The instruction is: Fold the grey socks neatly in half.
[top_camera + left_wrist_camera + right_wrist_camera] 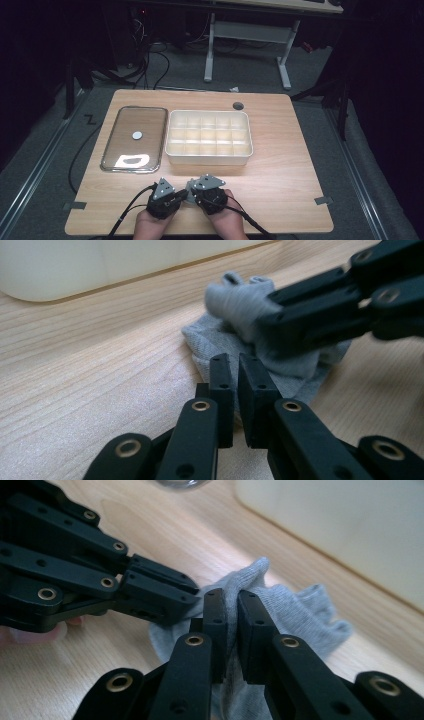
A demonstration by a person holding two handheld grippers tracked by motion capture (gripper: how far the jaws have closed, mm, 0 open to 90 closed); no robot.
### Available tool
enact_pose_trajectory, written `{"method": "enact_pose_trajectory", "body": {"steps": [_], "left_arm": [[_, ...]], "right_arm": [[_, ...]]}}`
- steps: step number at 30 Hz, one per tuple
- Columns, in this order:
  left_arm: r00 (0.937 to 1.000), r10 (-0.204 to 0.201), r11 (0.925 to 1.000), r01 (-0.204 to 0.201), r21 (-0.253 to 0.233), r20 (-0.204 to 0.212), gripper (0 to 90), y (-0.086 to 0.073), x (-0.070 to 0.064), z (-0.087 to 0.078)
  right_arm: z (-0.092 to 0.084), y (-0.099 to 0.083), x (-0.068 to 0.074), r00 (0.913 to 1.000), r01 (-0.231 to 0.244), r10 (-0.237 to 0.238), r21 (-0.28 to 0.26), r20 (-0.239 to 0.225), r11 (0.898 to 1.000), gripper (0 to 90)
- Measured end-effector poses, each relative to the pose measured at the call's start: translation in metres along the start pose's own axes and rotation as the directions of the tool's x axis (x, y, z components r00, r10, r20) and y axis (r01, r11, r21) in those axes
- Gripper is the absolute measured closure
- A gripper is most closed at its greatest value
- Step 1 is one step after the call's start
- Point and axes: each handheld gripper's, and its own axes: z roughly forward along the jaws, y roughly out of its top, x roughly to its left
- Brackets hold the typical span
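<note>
A small grey cloth (pixel 188 184), perhaps a sock, lies bunched on the wooden table near its front edge, between my two grippers. In the high view my left gripper (pixel 181 194) and right gripper (pixel 194 190) point toward each other over it. In the right gripper view my right gripper (pixel 231 596) is shut on a raised fold of the cloth (pixel 295 610), while the left gripper (pixel 187 592) comes in from the left and pinches its edge. My left gripper (pixel 234 360) stands nearly closed on the cloth's near edge (pixel 210 340), and the right gripper (pixel 265 315) lifts a bunch at upper right.
A white tray (pixel 209 157) divided into several compartments stands just behind the grippers. Left of it lies a clear rectangular lid (pixel 150 120) with a round white knob (pixel 137 135). A cable hole (pixel 238 105) sits near the far edge. Cables trail off the table's front.
</note>
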Motion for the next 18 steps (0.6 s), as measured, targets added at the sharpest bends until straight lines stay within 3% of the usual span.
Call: {"method": "enact_pose_trajectory", "body": {"steps": [5,6,10,18], "left_arm": [[1.0,-0.002,1.0,0.002,0.001,-0.001,84.9,0.0,0.0,0.0],[1.0,-0.003,1.0,0.003,0.001,-0.001,84.9,0.0,0.0,0.0],[1.0,-0.004,1.0,0.004,0.001,-0.001,84.7,0.0,0.0,0.0],[1.0,-0.004,1.0,0.004,0.002,-0.002,84.4,0.0,0.0,0.0]], "right_arm": [[0.0,0.0,0.0,0.9991,-0.007,0.007,-0.01,-0.041,1.0,73.3],[-0.011,0.001,-0.001,0.9993,-0.009,0.007,-0.052,-0.037,0.999,67.9],[-0.031,-0.001,-0.005,0.9997,-0.022,0.022,-0.092,-0.007,0.996,66.5],[-0.023,-0.018,-0.004,0.9996,-0.025,0.025,-0.031,-0.016,0.999,66.1]]}}
